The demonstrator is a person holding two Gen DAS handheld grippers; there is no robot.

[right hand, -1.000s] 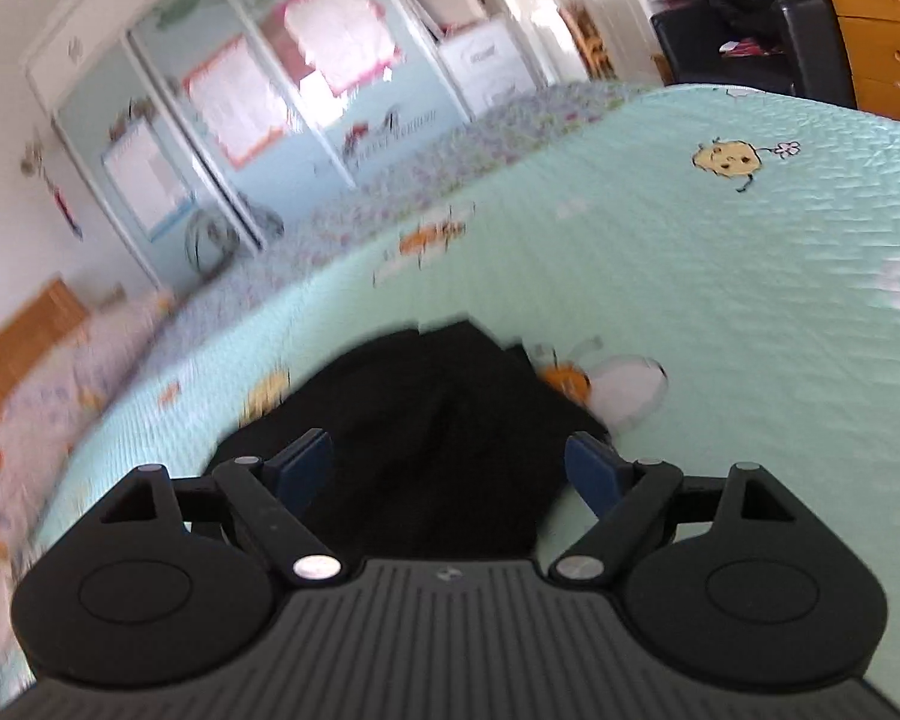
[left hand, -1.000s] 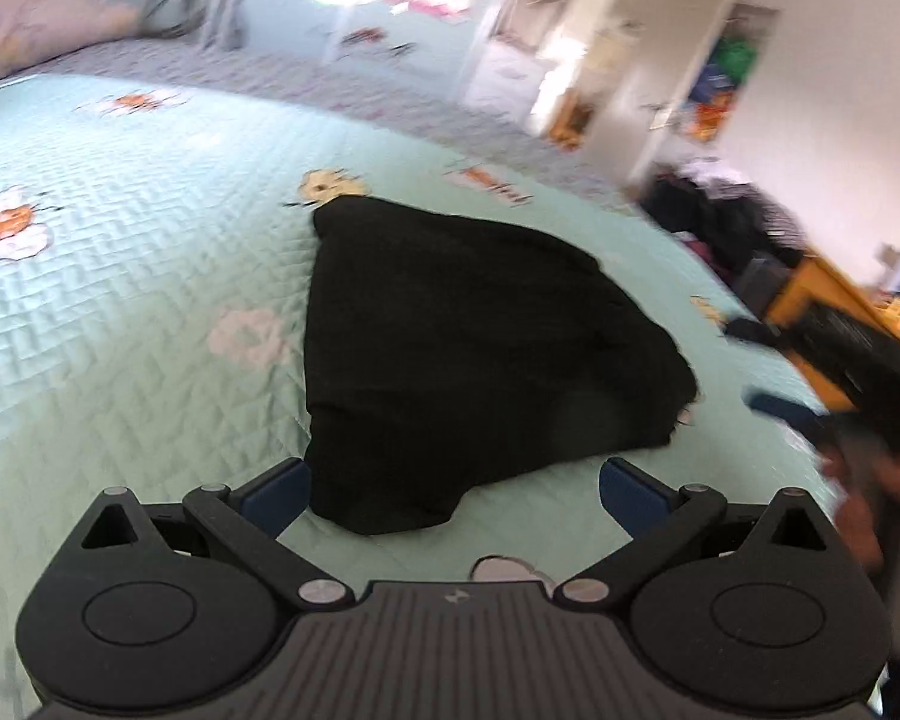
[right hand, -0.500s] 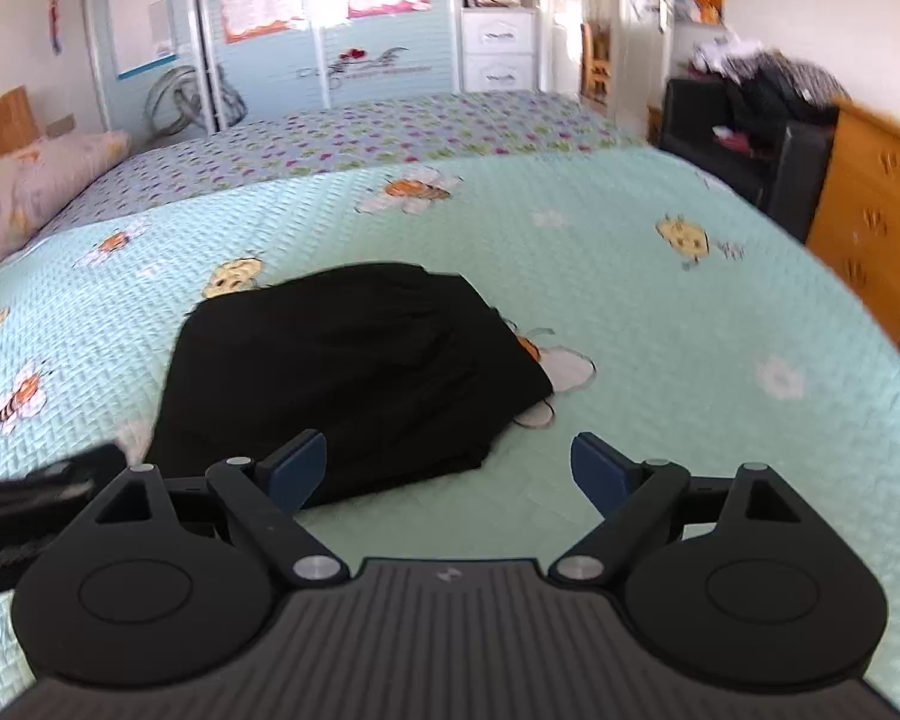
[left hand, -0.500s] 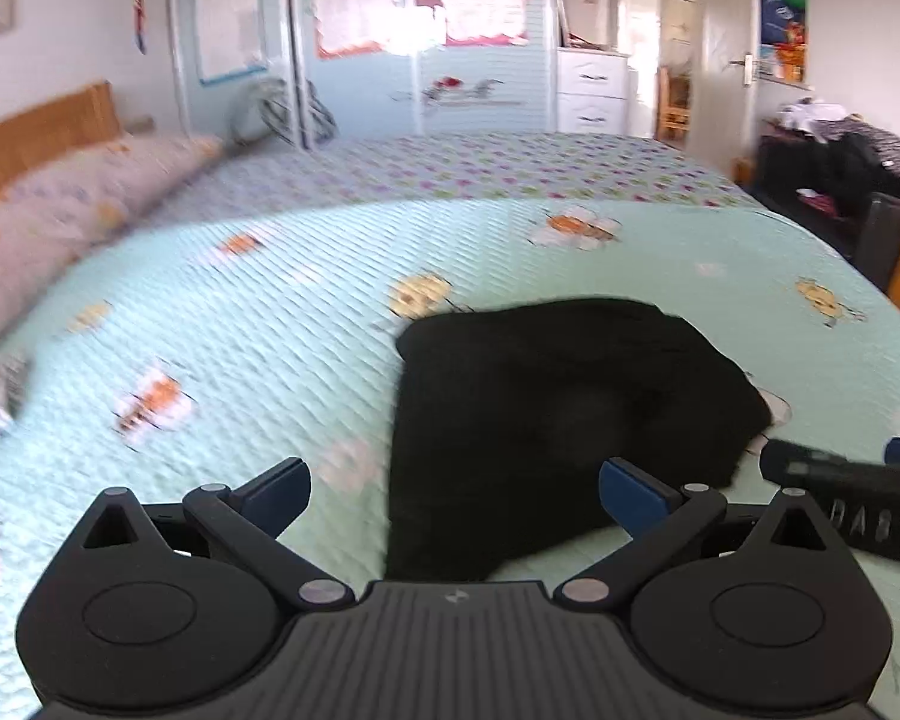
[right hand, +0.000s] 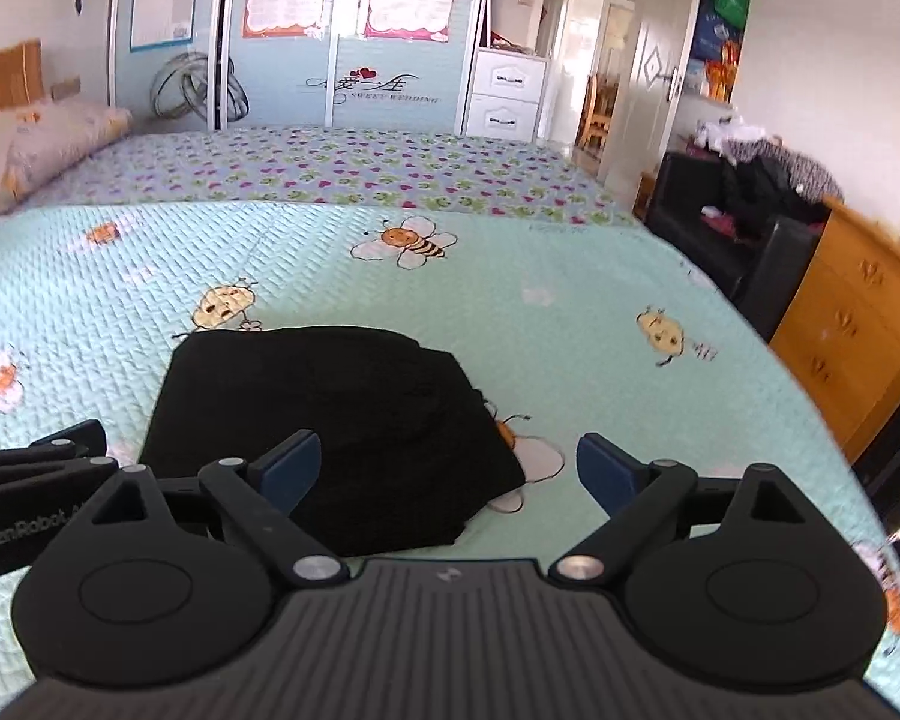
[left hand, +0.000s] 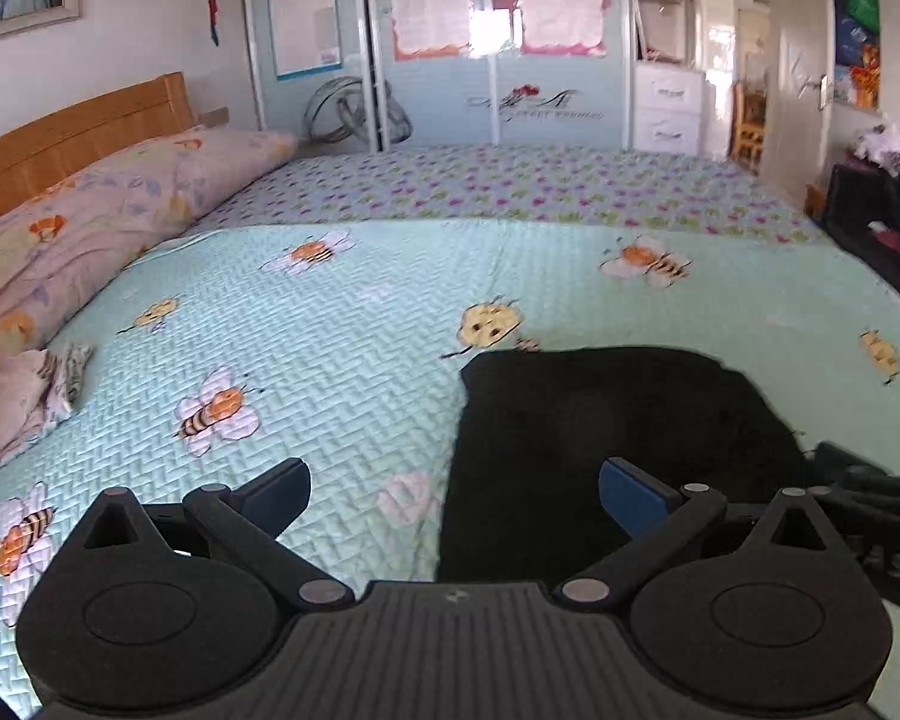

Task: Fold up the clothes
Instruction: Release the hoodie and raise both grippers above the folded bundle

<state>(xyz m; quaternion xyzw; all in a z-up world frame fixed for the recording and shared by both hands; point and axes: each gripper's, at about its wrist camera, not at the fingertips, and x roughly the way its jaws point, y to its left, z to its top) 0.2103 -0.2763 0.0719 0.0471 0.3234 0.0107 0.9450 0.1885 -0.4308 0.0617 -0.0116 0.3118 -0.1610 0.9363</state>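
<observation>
Since the earlier frames both grippers have been raised and levelled, so the wardrobe [left hand: 498,42] is now seen upright. No container is seen. The black garment [right hand: 336,432] is laid folded on the mint bedspread [left hand: 342,324], compact, with one uneven edge. The left gripper [left hand: 455,495] is held wide apart and empty; the right gripper [right hand: 449,468] is being opened, nothing clamped.

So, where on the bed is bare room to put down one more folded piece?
The mint bee-print quilt lies bare between the folded black garment and the lilac pillows. Another bare patch sits between the garment and the bed's right edge. It is crowded at the pillows and beside the black armchair piled with clothes.
</observation>
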